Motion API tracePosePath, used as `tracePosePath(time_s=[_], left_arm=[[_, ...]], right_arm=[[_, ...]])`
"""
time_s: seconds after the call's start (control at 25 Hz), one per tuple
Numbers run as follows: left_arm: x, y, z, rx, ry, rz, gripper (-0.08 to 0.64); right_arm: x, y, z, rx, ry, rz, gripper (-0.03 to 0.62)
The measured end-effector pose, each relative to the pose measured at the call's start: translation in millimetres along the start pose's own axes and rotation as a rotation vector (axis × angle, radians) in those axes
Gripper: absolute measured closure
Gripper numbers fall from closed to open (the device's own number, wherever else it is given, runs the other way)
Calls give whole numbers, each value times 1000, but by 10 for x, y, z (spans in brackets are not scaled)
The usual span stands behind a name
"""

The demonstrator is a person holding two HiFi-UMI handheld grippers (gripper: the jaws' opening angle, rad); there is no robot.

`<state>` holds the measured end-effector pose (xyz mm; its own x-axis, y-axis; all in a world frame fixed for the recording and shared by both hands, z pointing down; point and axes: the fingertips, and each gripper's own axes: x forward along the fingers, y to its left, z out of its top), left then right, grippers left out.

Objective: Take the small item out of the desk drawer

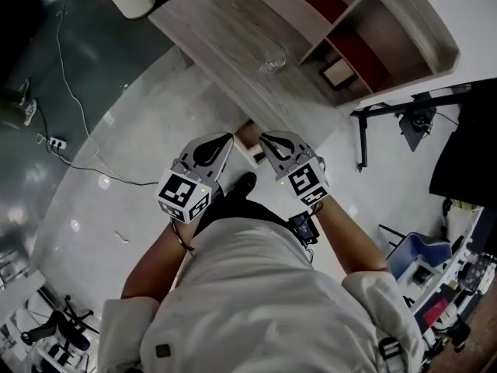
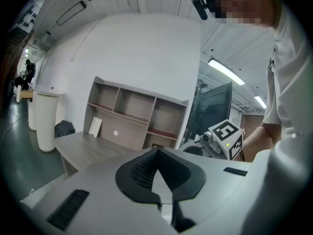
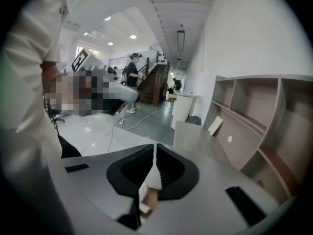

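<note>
Grey wood-grain desk [image 1: 225,45], tan drawer [image 1: 248,135]

Cannot see into the drawer [image 1: 248,135], half covered by the left gripper [image 1: 226,139] and right gripper [image 1: 266,138]. Cannot tell what the small clear thing [image 1: 272,62] on the desk [image 1: 225,37] is. Loses the shelf unit [image 3: 264,126] at the right edge of the right gripper view.

From your head the camera looks steeply down past your chest onto the left gripper [image 1: 225,141] and right gripper [image 1: 268,140], with the desk [image 1: 233,53] beyond them — each gripper camera sits close behind its own jaws, facing across that same desk to the far shelf unit [image 2: 128,126], which all three views share.
</note>
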<state>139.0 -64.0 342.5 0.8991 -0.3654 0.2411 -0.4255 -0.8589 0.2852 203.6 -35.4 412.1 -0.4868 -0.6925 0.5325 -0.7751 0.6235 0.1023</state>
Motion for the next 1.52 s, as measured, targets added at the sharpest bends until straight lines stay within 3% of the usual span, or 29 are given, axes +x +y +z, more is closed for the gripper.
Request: tracePosePath(time_s=[0.16, 0.52, 0.84, 1.52], left_arm=[[9, 138, -211, -59, 17, 17, 545], [62, 484, -772, -122, 48, 20, 545], [159, 791, -1324, -163, 98, 15, 545], [604, 1273, -2769, -268, 239, 36, 545]], right_arm=[[290, 148, -452, -89, 141, 76, 562], [909, 525, -1392, -288, 420, 235, 466], [1366, 731, -2505, -462, 697, 356, 401], [1947, 857, -3916, -691, 959, 484, 379]])
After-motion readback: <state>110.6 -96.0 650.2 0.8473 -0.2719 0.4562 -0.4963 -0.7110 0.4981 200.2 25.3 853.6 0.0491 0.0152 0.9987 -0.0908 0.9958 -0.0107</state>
